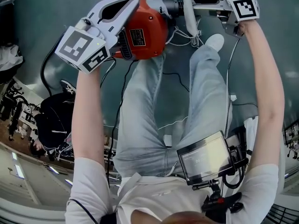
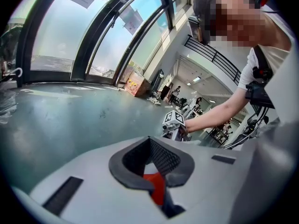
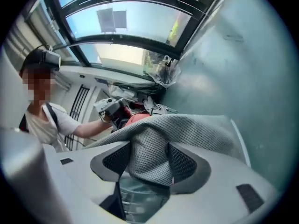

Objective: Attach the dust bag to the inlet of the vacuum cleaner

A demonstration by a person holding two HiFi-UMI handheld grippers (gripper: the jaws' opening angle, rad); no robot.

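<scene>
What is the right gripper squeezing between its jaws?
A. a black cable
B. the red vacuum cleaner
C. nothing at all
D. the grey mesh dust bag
D: the right gripper view shows the right gripper shut on a fold of the grey mesh dust bag, while the red vacuum cleaner is in the left gripper.

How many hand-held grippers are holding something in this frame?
2. The left hand-held gripper is shut on the red vacuum cleaner at the head view's upper left; the right hand-held gripper is shut on the grey mesh dust bag at upper right.
</scene>
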